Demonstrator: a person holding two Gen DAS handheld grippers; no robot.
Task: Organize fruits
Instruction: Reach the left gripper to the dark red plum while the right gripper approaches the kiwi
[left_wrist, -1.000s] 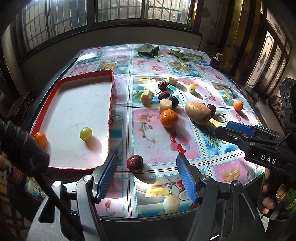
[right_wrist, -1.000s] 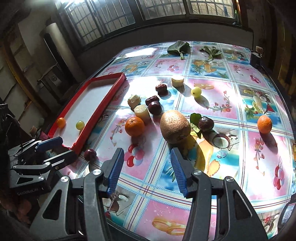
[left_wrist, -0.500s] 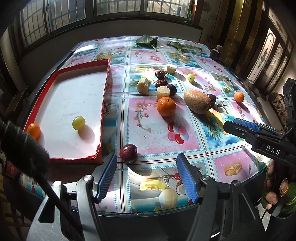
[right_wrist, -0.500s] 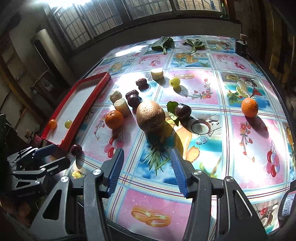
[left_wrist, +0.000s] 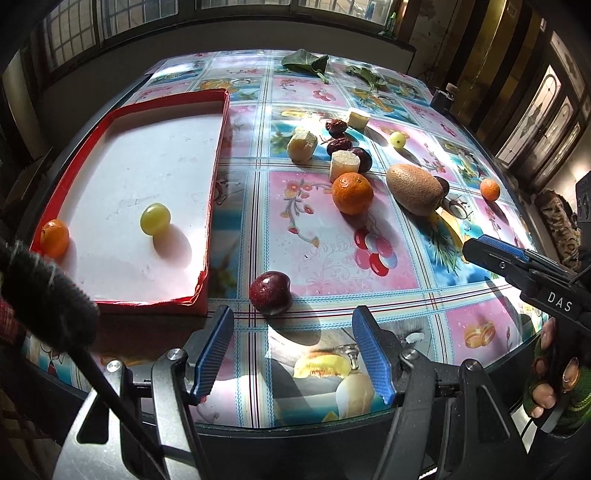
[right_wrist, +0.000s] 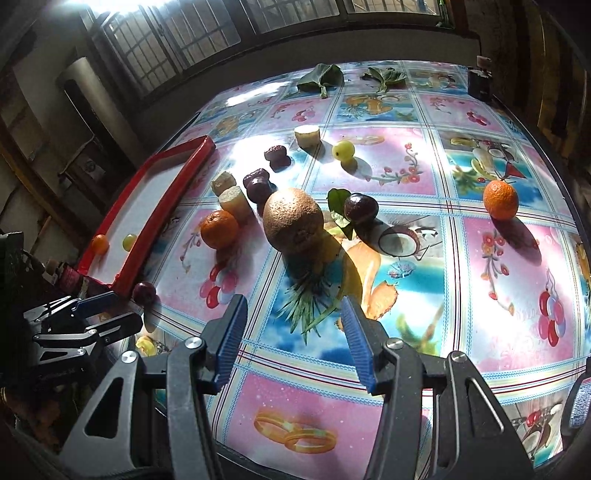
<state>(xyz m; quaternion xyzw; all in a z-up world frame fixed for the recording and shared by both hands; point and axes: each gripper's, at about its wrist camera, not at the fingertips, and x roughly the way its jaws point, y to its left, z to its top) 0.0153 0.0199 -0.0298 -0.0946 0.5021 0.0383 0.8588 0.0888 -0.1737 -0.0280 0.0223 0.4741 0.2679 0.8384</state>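
Since the earlier frame the left gripper (left_wrist: 293, 350) has come down toward the near table edge, so the dark red plum (left_wrist: 270, 292) now lies just beyond its fingertips and a little left of the line between them; the right gripper (right_wrist: 291, 334) has shifted so that the kiwi (right_wrist: 293, 220) sits straight ahead of it. The jaws of both grippers stand apart with nothing between them. The plum rests on the table (left_wrist: 332, 266), just beside the near right corner of the red tray (left_wrist: 218, 155). Inside the tray lie a green grape (left_wrist: 155, 219) and a small orange (left_wrist: 54, 238), well apart from each other. On the patterned tablecloth beyond the plum sit an orange (left_wrist: 352, 192) and the kiwi, near each other, with pale cut fruit pieces (left_wrist: 344, 165) and dark dates (left_wrist: 339, 144) grouped behind them. A second grape (left_wrist: 397, 139) and another small orange (left_wrist: 490, 189) lie farther to the right. A gloved hand (left_wrist: 554, 384) holds the right gripper's handle at the right edge of the left wrist view.
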